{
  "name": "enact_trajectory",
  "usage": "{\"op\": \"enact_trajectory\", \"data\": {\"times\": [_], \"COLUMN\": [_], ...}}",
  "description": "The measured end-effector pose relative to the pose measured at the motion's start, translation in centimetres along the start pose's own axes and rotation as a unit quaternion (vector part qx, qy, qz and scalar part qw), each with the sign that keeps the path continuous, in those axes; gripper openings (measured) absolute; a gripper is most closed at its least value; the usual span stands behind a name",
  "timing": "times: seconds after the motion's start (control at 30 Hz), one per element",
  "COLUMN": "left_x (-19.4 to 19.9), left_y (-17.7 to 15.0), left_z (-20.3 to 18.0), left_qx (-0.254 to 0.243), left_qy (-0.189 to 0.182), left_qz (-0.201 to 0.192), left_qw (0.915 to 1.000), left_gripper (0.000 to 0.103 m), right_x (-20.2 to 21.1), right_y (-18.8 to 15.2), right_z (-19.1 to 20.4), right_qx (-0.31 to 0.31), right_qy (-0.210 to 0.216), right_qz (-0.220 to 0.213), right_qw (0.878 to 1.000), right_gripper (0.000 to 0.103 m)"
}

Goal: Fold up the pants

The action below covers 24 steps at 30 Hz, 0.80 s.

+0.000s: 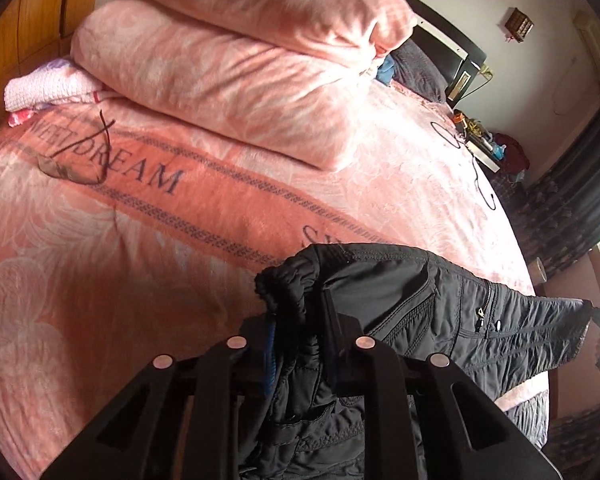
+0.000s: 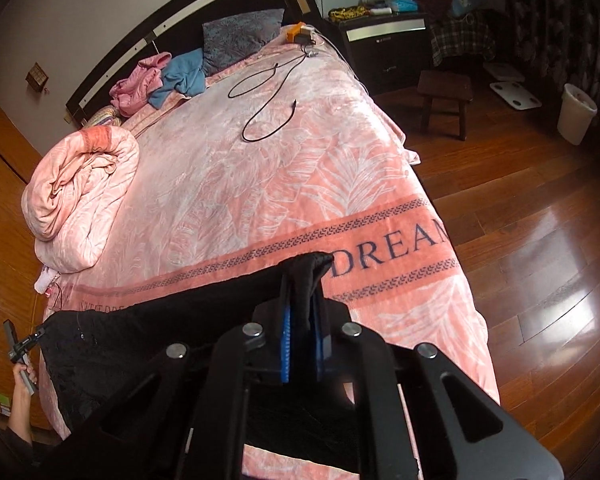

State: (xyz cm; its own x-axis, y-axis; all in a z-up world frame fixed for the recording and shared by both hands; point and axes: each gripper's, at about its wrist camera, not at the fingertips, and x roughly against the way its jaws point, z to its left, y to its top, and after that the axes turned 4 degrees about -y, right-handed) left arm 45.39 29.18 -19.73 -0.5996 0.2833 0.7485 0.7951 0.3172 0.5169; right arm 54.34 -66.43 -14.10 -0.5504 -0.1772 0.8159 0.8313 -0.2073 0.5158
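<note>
A: Where are the pants [image 1: 400, 300] now?

B: They are hanging in the air above the pink blanket [image 1: 140, 240] on the bed, stretched between the two grippers.

A: What is the left gripper [image 1: 300, 320] doing?

B: Its jaws are pinching a bunched corner of the black fabric, pressed close together on it.

A: And the right gripper [image 2: 304, 316]?

B: Its blue pads [image 2: 286, 344] are squeezing the other end of the pants tightly. In the right wrist view a hand [image 2: 22, 380] is gripping the other tool at the far left edge.

A: Is something else lying on the bed?

B: A black cable [image 2: 268, 92] and a folded pink quilt [image 1: 220, 72] are lying well apart from the pants.
</note>
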Motion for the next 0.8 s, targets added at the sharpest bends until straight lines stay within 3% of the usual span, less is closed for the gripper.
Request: {"op": "enact_trajectory", "data": {"times": [0.13,0.3,0.5,0.8], "left_x": [3.0,6.0,9.4,12.3], "left_y": [-0.8,-3.0,-5.7,-11.3], "left_z": [-1.0,-1.4,-2.4,-0.5], "left_qx": [-0.014,-0.014,-0.045,-0.051], "left_qy": [-0.014,-0.032,-0.027,-0.029], "left_qz": [-0.023,-0.040,-0.044,-0.040], "left_qw": [0.9995,0.9986,0.9977,0.9975], "left_gripper": [0.019,0.019,0.019,0.019], "right_x": [3.5,4.9,8.1,12.4], "right_y": [-3.8,-9.5,-16.3,-26.1], "right_z": [-0.7,-2.1,-2.9,-4.5], "right_qx": [0.000,-0.017,-0.036,-0.081], "right_qy": [-0.022,-0.032,-0.032,-0.036], "right_qz": [-0.018,-0.024,-0.056,-0.080], "right_qw": [1.000,0.999,0.997,0.993], "right_gripper": [0.007,0.007,0.007,0.007]}}
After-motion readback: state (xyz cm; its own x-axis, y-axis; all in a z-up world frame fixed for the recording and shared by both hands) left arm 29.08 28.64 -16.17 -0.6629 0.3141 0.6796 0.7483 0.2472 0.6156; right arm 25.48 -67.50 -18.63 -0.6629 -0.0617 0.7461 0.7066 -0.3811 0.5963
